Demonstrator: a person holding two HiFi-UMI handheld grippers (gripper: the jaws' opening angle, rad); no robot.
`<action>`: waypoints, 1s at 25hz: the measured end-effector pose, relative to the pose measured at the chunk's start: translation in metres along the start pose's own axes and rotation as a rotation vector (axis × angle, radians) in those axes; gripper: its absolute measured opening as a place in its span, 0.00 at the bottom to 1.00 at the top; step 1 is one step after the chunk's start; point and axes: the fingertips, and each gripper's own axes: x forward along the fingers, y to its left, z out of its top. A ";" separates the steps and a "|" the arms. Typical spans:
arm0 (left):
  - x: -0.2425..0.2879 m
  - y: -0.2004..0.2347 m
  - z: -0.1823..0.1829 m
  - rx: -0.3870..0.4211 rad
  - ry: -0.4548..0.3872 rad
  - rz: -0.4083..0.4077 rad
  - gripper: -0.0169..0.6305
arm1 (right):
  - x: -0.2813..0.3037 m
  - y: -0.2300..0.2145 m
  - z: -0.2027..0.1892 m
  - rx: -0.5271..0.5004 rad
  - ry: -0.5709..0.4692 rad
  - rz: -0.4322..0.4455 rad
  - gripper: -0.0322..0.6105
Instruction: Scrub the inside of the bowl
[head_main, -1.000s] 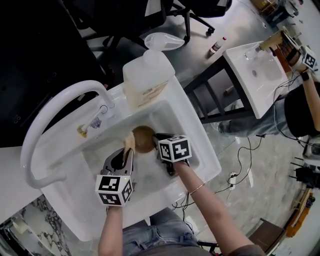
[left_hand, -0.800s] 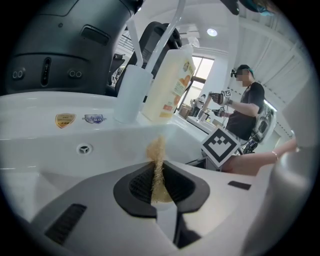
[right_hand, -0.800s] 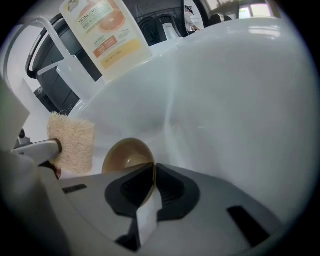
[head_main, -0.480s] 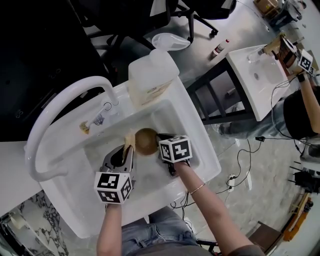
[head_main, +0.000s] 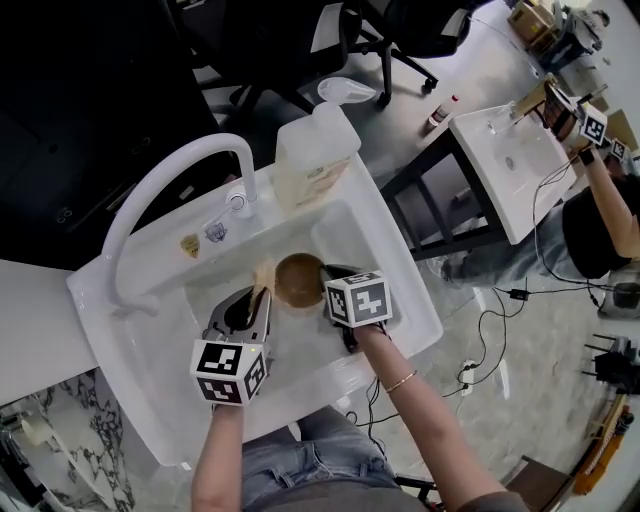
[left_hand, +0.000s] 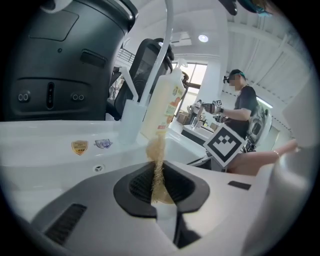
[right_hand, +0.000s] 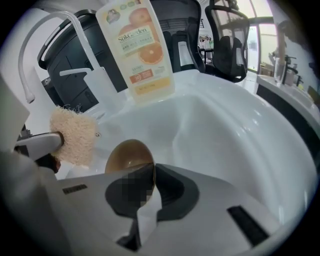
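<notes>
Head view: bowl (head_main: 298, 280) in white sink (head_main: 130, 340) — chair (head_main: 400, 30), floor (head_main: 520, 330) beyond.

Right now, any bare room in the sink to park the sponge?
Bare basin floor between bowl and the right wall of the sink, and behind the bowl toward the detergent bottle. Crowded at centre: left gripper with sponge, right gripper on the bowl's rim.

Inside the sink (head_main: 405, 285), the far right corner beyond the bowl (head_main: 298, 278) lies open. The middle is crowded: the left tongs (head_main: 260, 295) clamp a sponge (head_main: 262, 275), and the right tongs (head_main: 322, 288) grip the bowl's rim. The faucet (head_main: 215, 146) arches over the left rim, and a detergent bottle (head_main: 315, 150) blocks the back rim. The near strip seems free, though it is partly hidden.
</notes>
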 end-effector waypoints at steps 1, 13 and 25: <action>-0.004 -0.002 0.002 0.010 -0.007 -0.002 0.10 | -0.005 0.002 0.002 -0.005 -0.006 -0.003 0.09; -0.057 -0.035 0.035 0.170 -0.098 -0.022 0.10 | -0.068 0.031 0.023 -0.074 -0.090 -0.027 0.09; -0.072 -0.073 0.046 0.617 -0.073 -0.002 0.10 | -0.101 0.062 0.028 -0.130 -0.149 -0.018 0.09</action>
